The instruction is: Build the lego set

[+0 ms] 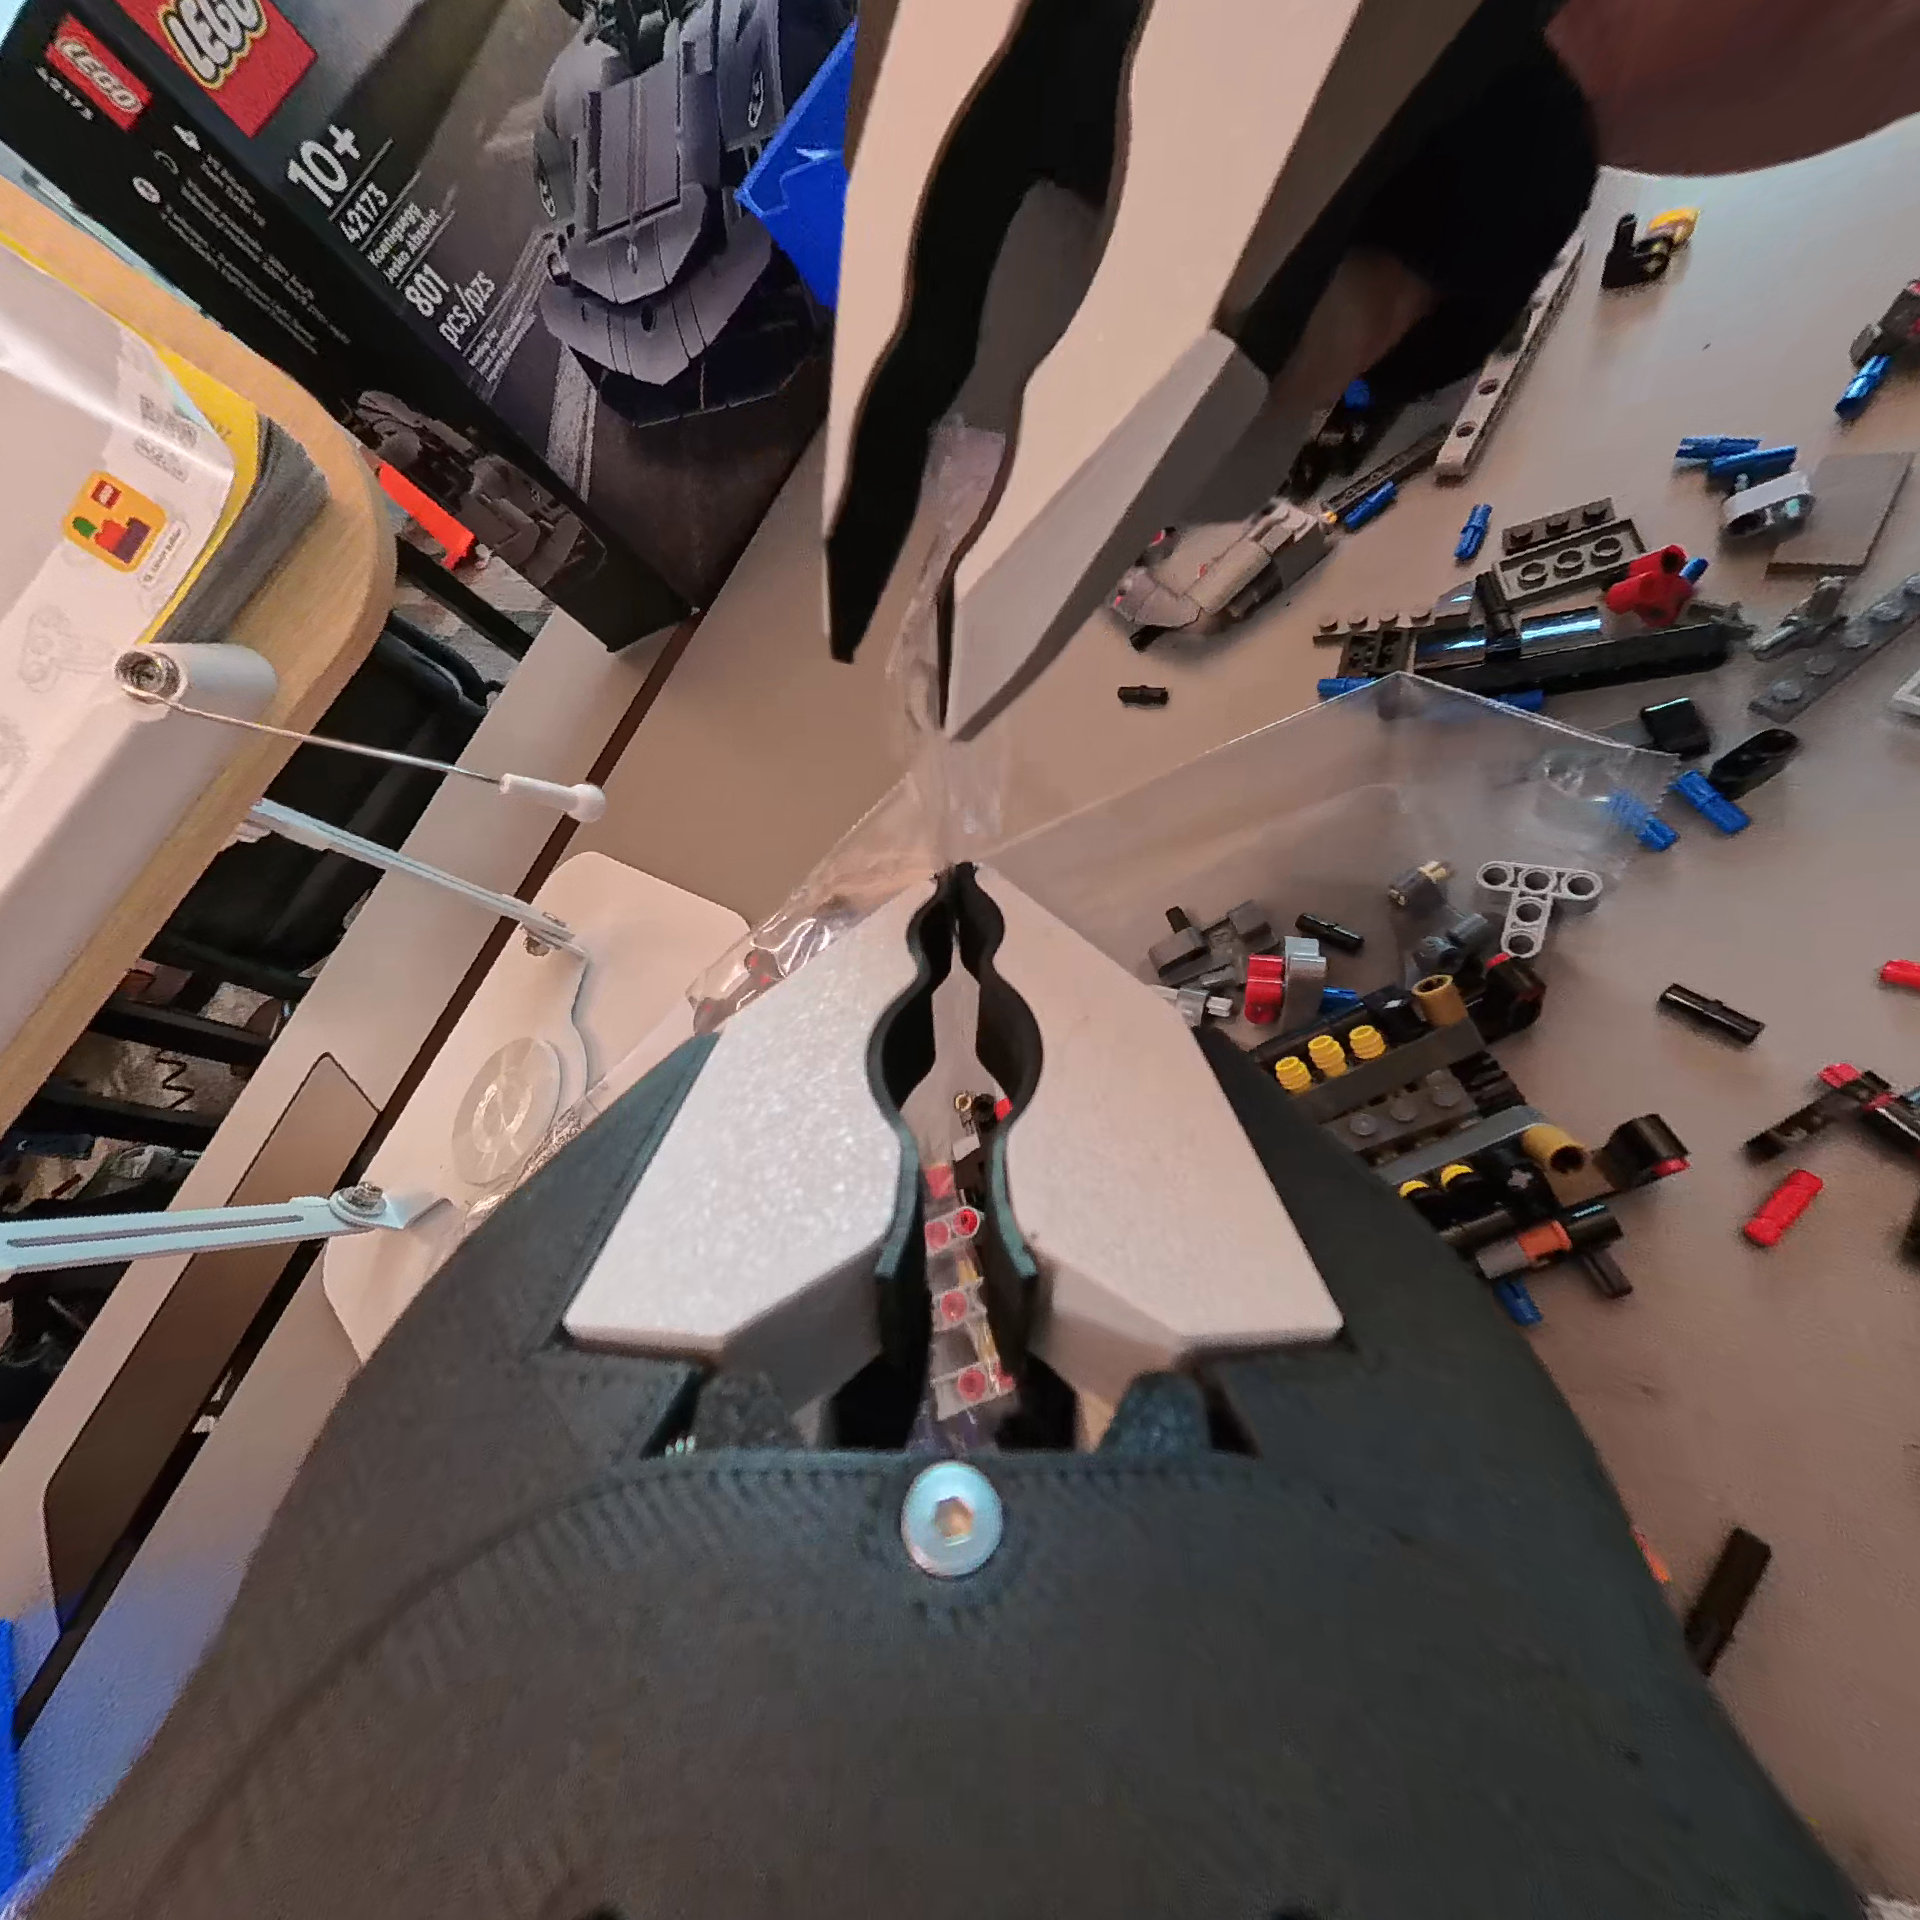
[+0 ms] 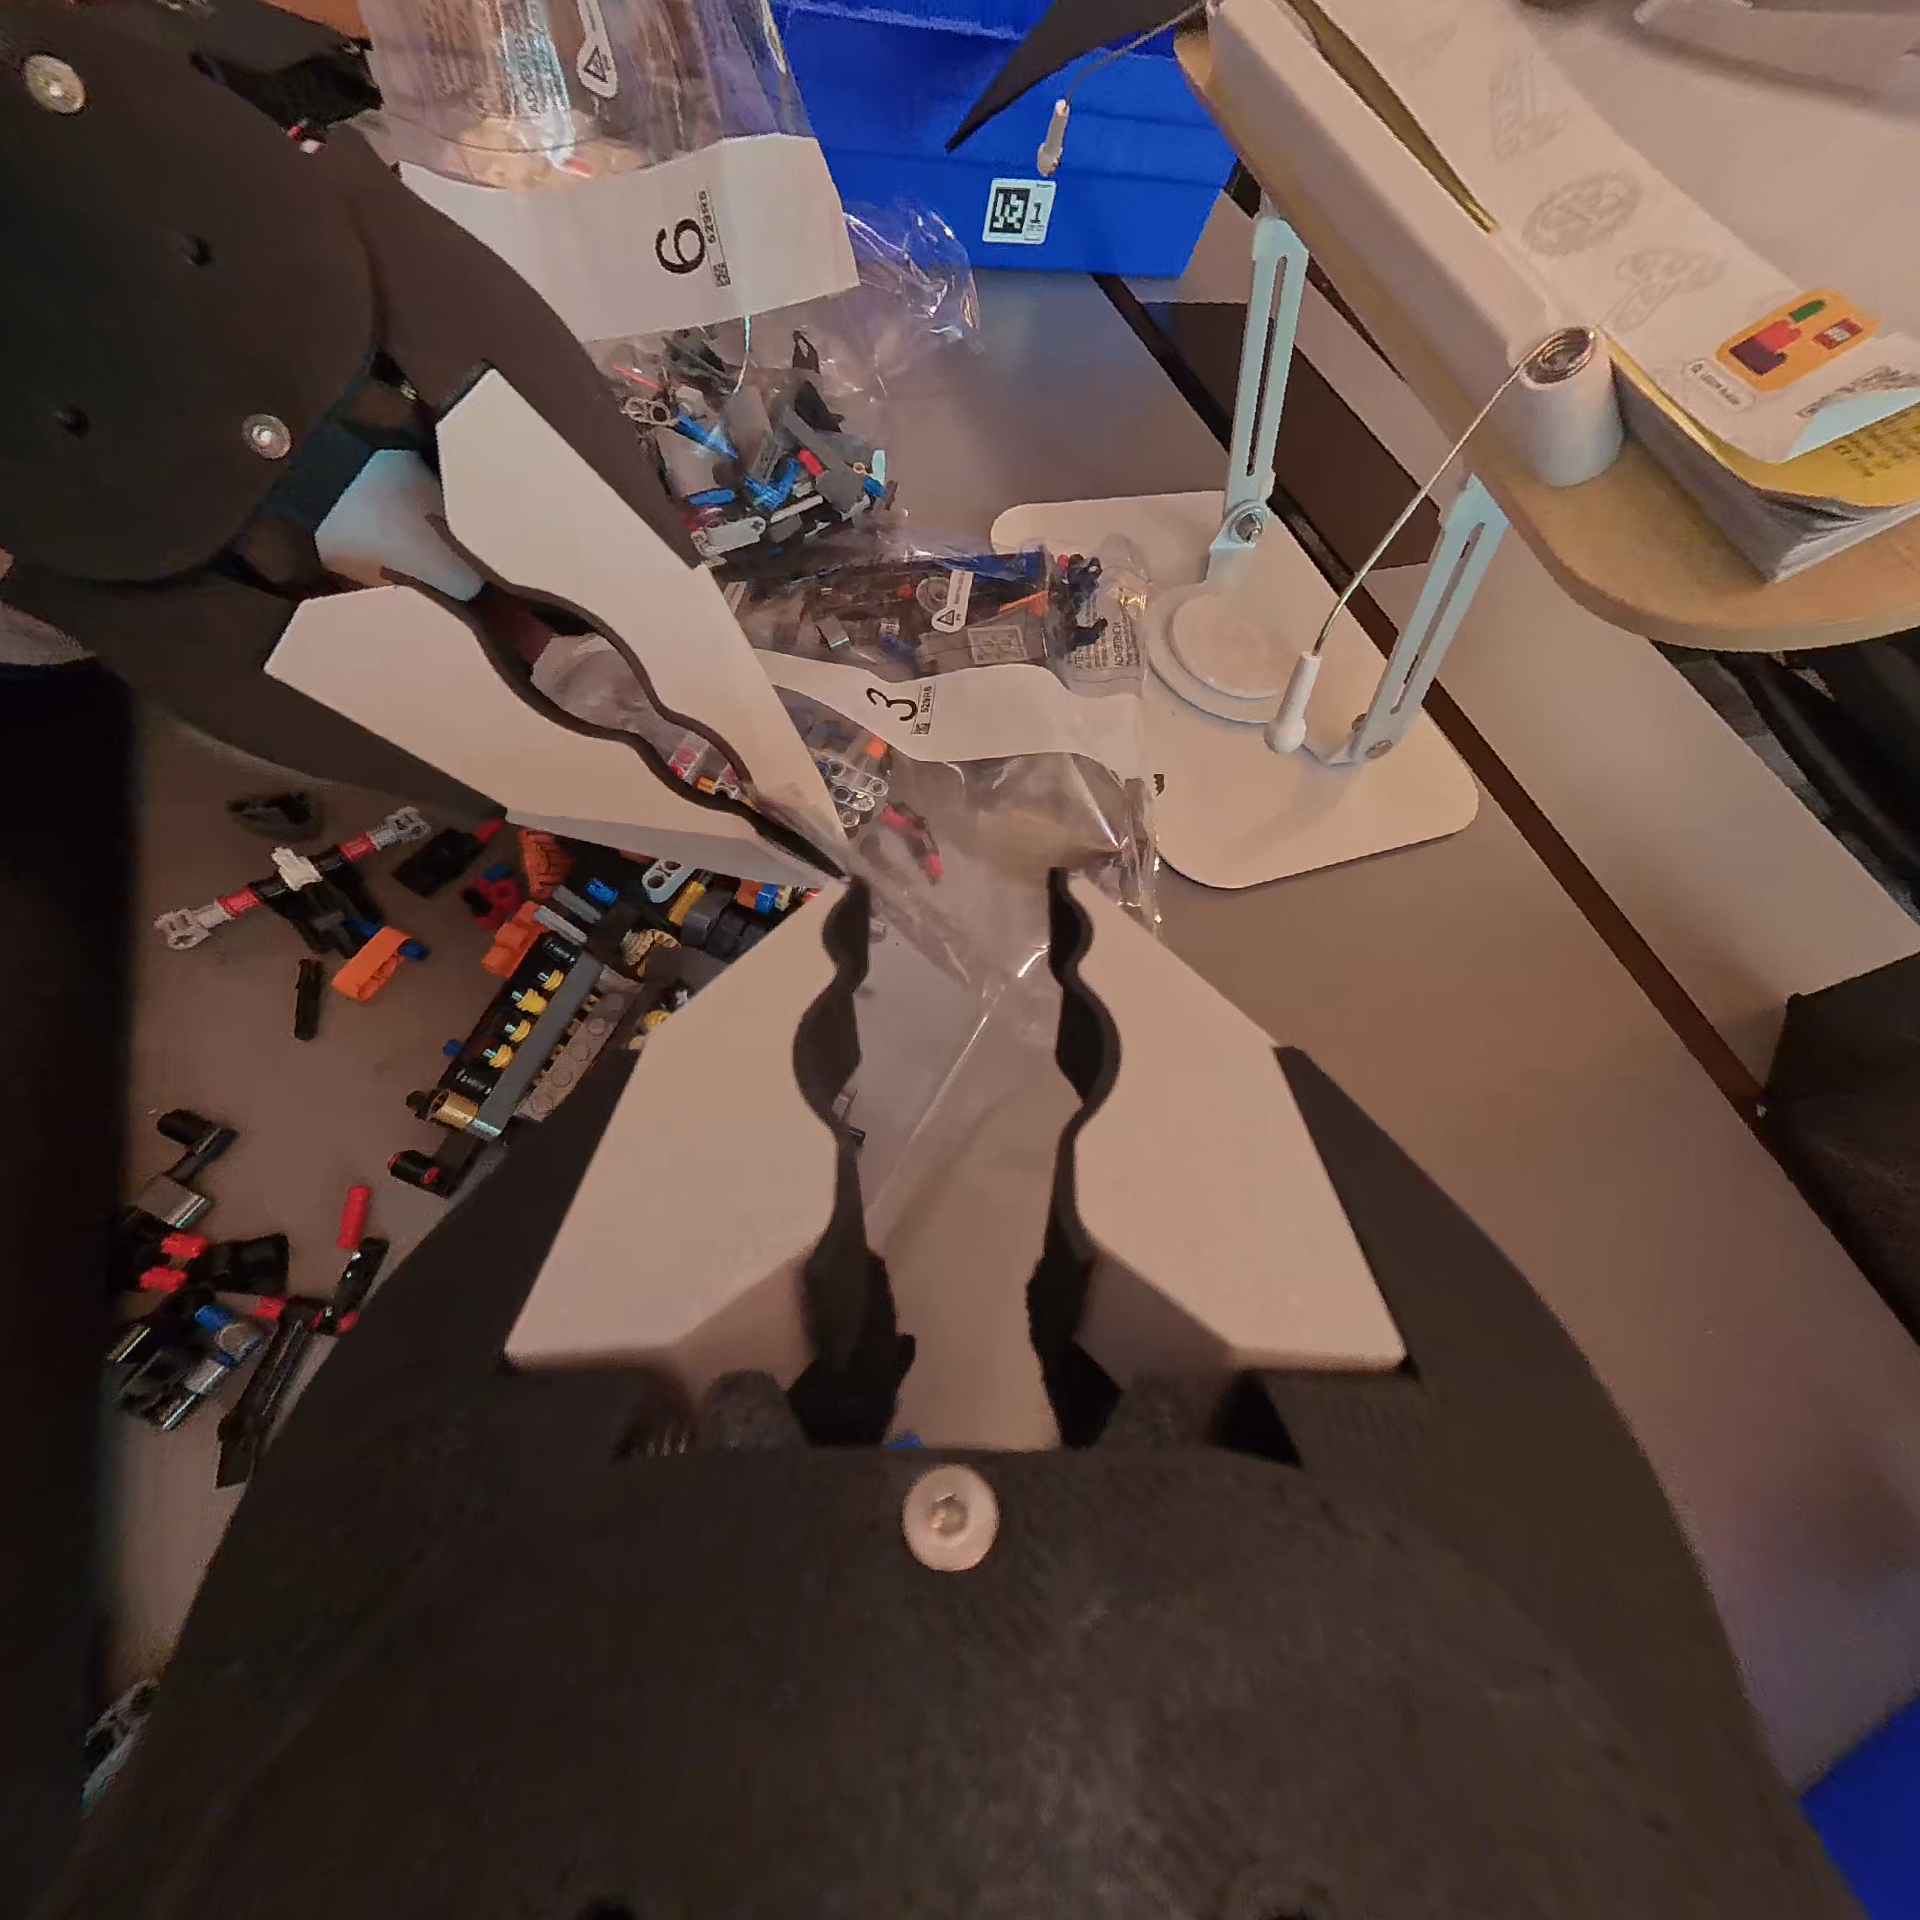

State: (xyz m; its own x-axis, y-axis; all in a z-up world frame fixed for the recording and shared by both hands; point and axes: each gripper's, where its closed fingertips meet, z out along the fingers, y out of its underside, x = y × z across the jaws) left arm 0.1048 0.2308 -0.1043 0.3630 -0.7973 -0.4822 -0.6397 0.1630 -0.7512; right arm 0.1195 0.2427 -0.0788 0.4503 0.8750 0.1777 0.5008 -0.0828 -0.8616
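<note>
Fingers of the left tool (image 1: pixel 951 878) are pressed together at the tips, pinching the film of a clear plastic bag (image 1: pixel 1299 790) with small pieces inside. That bag hangs between the two tools above the tabletop (image 2: pixel 1455 1039). The right tool (image 2: pixel 954 888) is partly open, a clear gap between its fingers. The bag's film lies in that gap, unclamped, and the left tool's tips sit just beside its left fingertip.

Under and behind the bag, loose lego pieces (image 1: pixel 1704 800) in black, blue and red are scattered around a part-built grey and black assembly (image 1: pixel 1423 1101) with yellow studs. Two sealed numbered bags (image 2: pixel 935 623) lie past the tools. Near them is a white book stand (image 2: pixel 1299 821) carrying the instruction booklet (image 2: pixel 1787 478). The set's box (image 1: pixel 468 312) and a blue bin (image 2: pixel 987 135) stand at the far edge.
</note>
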